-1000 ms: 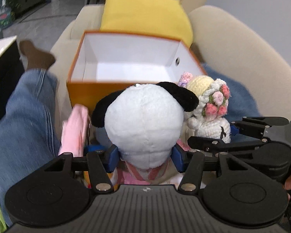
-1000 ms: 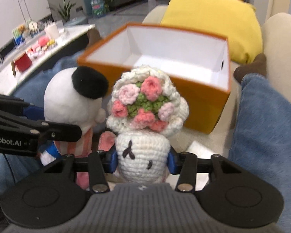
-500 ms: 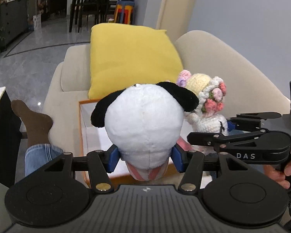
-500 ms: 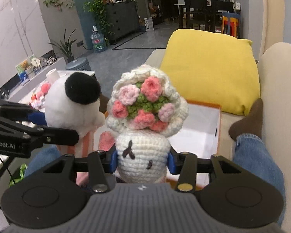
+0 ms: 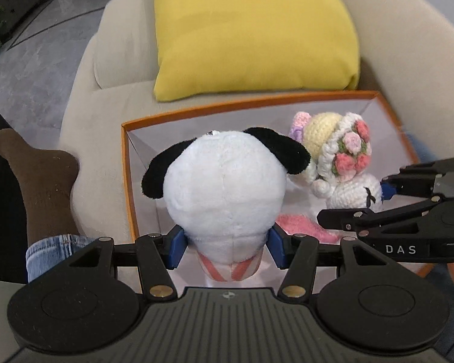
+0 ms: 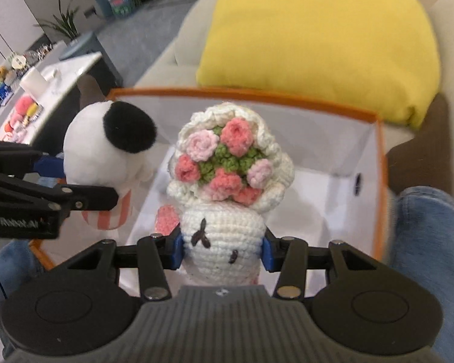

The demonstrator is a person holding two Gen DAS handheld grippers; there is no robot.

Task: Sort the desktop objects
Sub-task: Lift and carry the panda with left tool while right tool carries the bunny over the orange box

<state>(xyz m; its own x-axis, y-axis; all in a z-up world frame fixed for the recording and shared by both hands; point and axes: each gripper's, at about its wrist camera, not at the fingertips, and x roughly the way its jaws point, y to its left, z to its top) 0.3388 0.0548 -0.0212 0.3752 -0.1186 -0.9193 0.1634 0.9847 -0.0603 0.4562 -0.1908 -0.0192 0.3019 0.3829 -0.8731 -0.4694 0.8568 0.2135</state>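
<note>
Moved: both toys, level with the box wall a second ago, now hang over its open top.
Left gripper (image 5: 225,249): clamps plush dog (image 5: 225,187).
Right gripper (image 6: 222,252): clamps crochet doll (image 6: 224,239).
Box (image 5: 127,181): appears empty; release remains.
Desk (image 6: 60,72): more items wait.

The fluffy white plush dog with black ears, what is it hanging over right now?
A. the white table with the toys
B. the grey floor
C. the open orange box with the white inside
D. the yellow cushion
C: in the left wrist view the fluffy white plush dog with black ears, gripped by the left hand-held gripper, has the open orange box with the white inside directly beneath it.
</note>
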